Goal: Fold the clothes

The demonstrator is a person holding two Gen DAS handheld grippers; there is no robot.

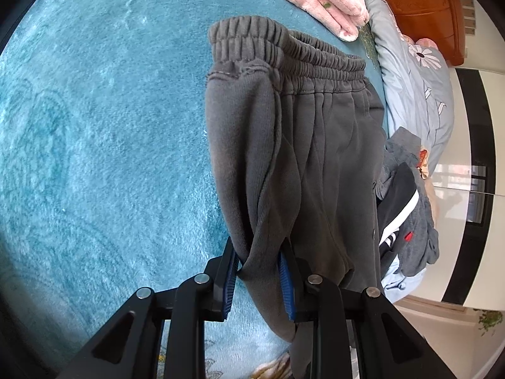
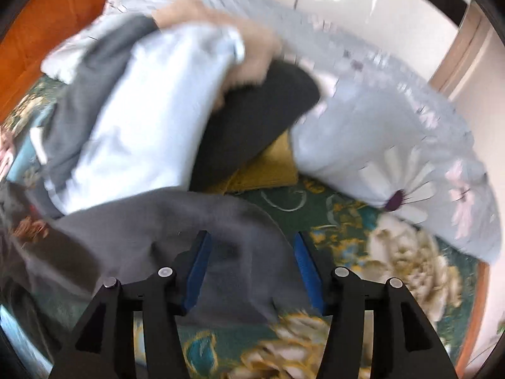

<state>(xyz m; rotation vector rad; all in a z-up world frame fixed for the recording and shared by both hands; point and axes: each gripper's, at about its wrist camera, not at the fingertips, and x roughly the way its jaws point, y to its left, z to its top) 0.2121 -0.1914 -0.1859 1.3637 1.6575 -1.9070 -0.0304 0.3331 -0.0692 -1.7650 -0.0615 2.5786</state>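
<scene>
Two grips, one garment: your left gripper (image 1: pixel 259 268) pinches the grey trousers (image 1: pixel 293 145) by a bunched fold, waistband draped over the teal blanket (image 1: pixel 94 126); your right gripper (image 2: pixel 249 271) stands wide around grey cloth, likely so it can clamp an edge.

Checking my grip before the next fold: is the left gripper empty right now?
No. The left gripper is shut on a bunched fold of the grey sweatpants, held between its blue pads.

No legible text, label, brand or number on any fabric.
</scene>
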